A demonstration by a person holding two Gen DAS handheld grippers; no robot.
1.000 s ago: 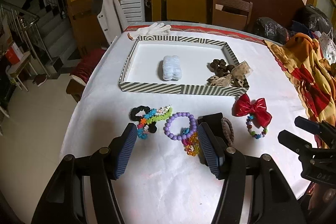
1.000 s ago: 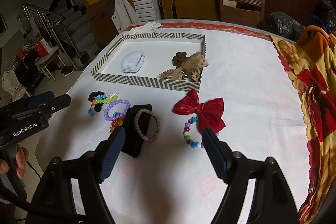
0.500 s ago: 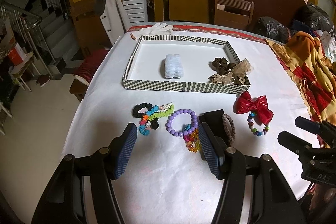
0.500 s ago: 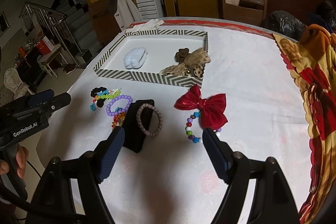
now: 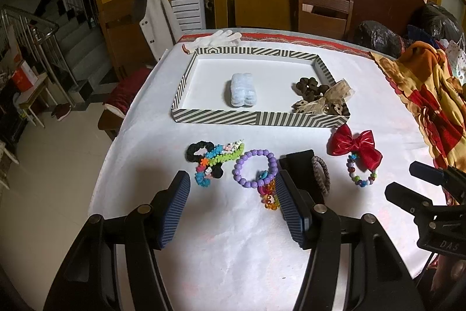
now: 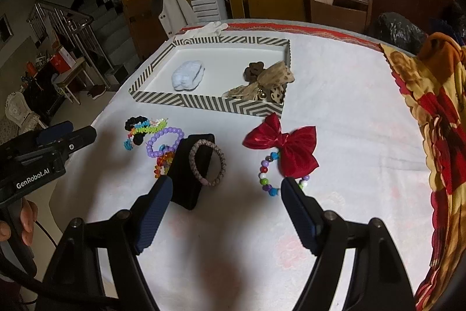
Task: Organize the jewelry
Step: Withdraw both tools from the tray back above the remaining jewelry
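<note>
On the left, the left hand-held gripper [image 5: 233,191] hangs over the white bench [image 5: 221,238] with its jaws wide apart, nothing between them, touching nothing; beyond it lie the purple bead bracelet [image 5: 255,168] and a colourful tangle of bands [image 5: 214,161]. Further right, the right hand-held gripper [image 6: 225,196] is likewise spread and empty, above the black stand [image 6: 190,168] with its braided bracelet [image 6: 207,162], the red bow [image 6: 287,147] just beside. The striped tray [image 6: 204,102] sits behind.

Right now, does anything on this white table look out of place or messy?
Mildly. In the striped tray, the leopard-print fabric bow spills over the right wall. On the white tablecloth, the purple bead bracelet overlaps an orange-red beaded one.
</note>
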